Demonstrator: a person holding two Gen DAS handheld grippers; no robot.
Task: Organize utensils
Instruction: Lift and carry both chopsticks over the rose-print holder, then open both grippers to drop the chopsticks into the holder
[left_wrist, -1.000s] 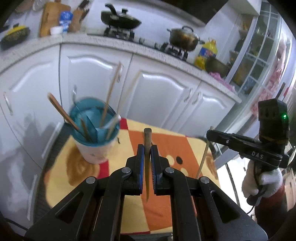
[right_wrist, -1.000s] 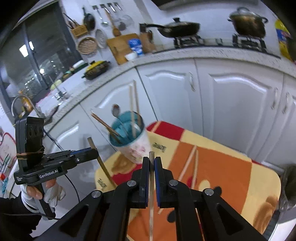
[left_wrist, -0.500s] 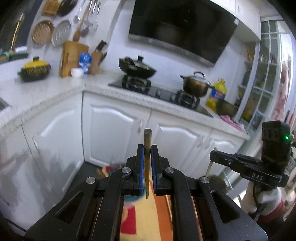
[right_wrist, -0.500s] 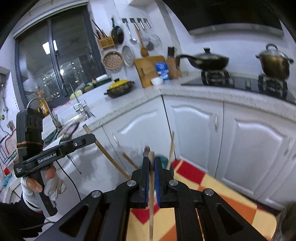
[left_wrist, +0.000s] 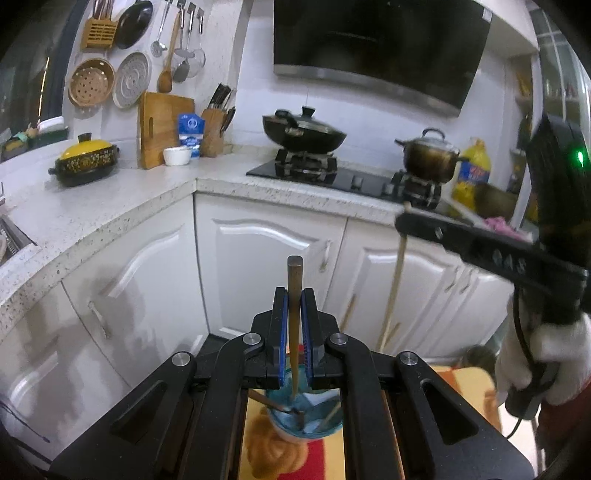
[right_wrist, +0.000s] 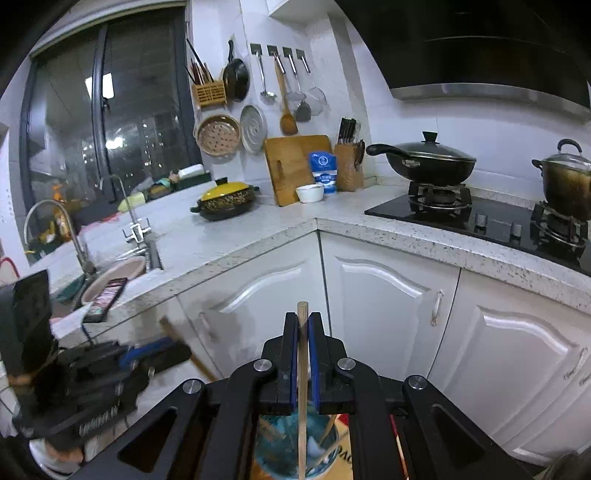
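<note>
Wooden chopsticks, one in each hand-held tool, stand upright over a teal-rimmed utensil cup (left_wrist: 303, 413) that sits on an orange, yellow and red patterned mat (left_wrist: 458, 384) in a white kitchen. From the left wrist view, the left gripper (left_wrist: 294, 325) has its blue-lined jaws pinched narrow on a dark brown chopstick (left_wrist: 294, 332), whose lower tip reaches down into the cup's mouth. From the right wrist view, the right gripper (right_wrist: 303, 350) is likewise closed tight on a paler chopstick (right_wrist: 303, 384), its lower end also pointing into the same cup (right_wrist: 291, 450), where other sticks already lean against the wall. The right tool, held in a white-gloved hand, shows at the right edge of the left view, close beside the left one. The step in hand looks like dropping both sticks into the cup. To do it well, each stick should be kept vertical and centred over the opening, lowered until the tip is well inside the rim, clear of the leaning sticks, and only then released, one side at a time so the tools do not knock together or tip the cup
</note>
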